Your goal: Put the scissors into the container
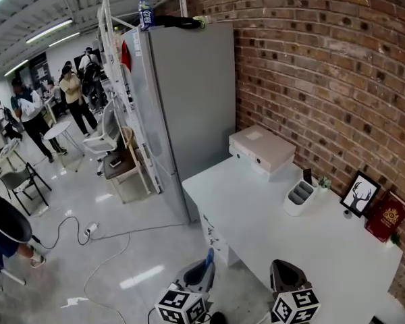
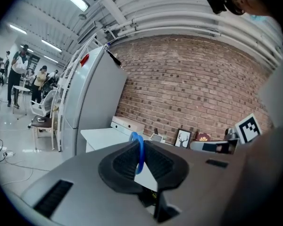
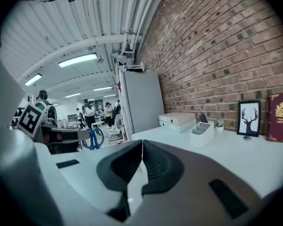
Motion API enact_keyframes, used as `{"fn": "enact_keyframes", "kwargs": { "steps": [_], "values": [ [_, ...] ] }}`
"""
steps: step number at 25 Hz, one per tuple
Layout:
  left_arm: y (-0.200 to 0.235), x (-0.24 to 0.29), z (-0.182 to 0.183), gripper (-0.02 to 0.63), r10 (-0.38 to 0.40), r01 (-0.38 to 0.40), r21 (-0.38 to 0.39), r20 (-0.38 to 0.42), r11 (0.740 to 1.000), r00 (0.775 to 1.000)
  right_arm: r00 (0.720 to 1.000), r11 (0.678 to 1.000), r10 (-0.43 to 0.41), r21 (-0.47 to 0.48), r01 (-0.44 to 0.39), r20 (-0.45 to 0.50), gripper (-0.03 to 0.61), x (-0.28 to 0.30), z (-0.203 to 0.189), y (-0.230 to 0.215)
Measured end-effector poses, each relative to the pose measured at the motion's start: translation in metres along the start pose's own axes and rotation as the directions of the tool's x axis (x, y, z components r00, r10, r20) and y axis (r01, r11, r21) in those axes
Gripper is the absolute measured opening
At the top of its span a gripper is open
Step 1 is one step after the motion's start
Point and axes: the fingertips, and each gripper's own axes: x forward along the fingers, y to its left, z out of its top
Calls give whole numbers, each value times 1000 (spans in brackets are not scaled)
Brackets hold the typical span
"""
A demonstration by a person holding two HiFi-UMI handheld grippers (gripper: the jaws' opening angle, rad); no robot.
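Blue-handled scissors (image 2: 138, 150) are pinched between the jaws of my left gripper (image 2: 139, 147), which is shut on one handle loop. In the head view that gripper (image 1: 204, 270) hangs off the table's near left edge, a blue handle (image 1: 210, 256) poking up from it. The right gripper view shows the scissors' loops (image 3: 95, 138) sticking out of the left gripper. My right gripper (image 3: 142, 147) is shut with nothing in it, low over the table's front (image 1: 287, 272). The white container (image 1: 299, 198) with open compartments stands near the brick wall, also seen as the container (image 3: 201, 133) and the container (image 2: 155, 137).
On the white table (image 1: 256, 221) are a flat white box (image 1: 261, 150), a small plant (image 1: 323, 182), a deer picture frame (image 1: 360, 194) and a red book (image 1: 386, 214). A tall grey cabinet (image 1: 182, 106) stands left of the table. People, chairs and floor cables lie further left.
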Motion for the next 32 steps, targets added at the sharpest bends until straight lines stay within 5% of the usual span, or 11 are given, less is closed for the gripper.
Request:
{"fn": "enact_keyframes", "kwargs": {
  "steps": [7,17,32],
  "values": [
    [43,32,13,31,-33,33,-12,-31,999,999,998,998,-66,12,67,-21,2,38,11,2],
    [48,82,21,31,-70,70,-1,-37,998,997,990,989,-143,36,143,-12,2,60,19,-40],
    [-24,208,49,31,-219,221,55,-48,974,975,957,955,-287,83,284,25,2,53,38,-160]
  ]
}}
